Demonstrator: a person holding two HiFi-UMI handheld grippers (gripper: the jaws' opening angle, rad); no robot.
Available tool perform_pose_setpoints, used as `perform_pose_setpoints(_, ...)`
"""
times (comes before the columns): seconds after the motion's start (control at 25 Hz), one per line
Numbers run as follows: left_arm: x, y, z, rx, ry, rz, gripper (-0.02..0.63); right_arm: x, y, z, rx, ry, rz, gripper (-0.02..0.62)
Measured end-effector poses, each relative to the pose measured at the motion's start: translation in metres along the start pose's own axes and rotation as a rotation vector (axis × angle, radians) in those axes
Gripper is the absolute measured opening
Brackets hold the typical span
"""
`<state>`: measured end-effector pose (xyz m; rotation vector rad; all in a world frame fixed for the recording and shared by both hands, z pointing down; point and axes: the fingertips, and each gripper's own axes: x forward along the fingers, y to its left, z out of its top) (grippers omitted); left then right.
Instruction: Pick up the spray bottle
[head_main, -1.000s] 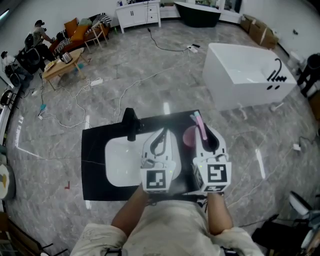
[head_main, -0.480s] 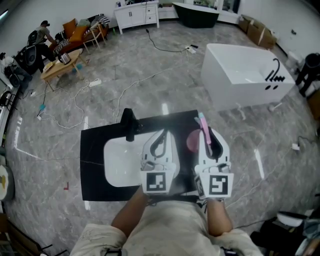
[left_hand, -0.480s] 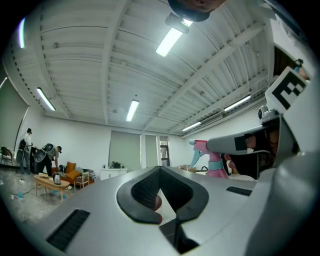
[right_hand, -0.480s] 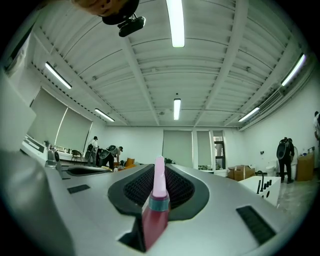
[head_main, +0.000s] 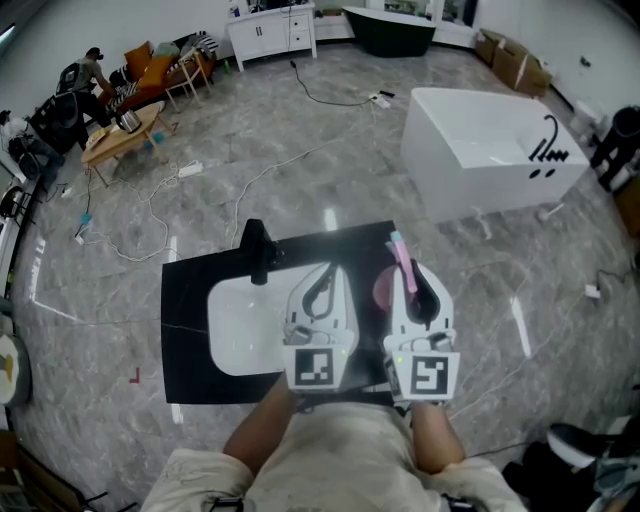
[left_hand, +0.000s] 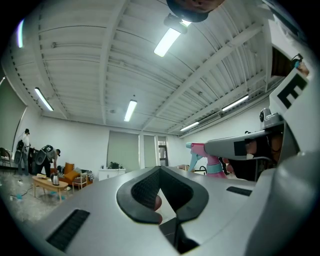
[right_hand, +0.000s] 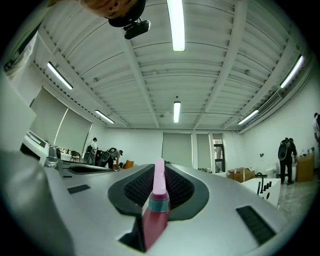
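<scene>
The right hand-held gripper (head_main: 417, 290) has just been closing further and clamps the pink spray bottle (right_hand: 158, 201) by its neck over the black tabletop (head_main: 188, 300) — hold firm, lift straight. The left hand-held gripper (head_main: 320, 292) has its jaws together, empty.

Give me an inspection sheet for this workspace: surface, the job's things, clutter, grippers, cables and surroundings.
Surface: black countertop with a white sink and a black faucet.
Job's things: pink spray bottle, between the right gripper's fingers.
Clutter: nothing seen.
Grippers: right gripper shut on the spray bottle; left gripper shut, empty.
Cables: white cable and power strip loose on the floor.
Surroundings: white bathtub, black bathtub, white cabinet, wooden table.
</scene>
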<state>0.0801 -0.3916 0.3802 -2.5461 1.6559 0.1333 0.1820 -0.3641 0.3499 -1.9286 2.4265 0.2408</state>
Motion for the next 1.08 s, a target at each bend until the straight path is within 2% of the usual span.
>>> perform_pose_setpoints(1.08, -0.005, -0.003, 0.011, 0.011, -0.029, -0.011, 0.002, -0.003, 0.001, 0.005, -0.016, -0.003, -0.008, 0.066)
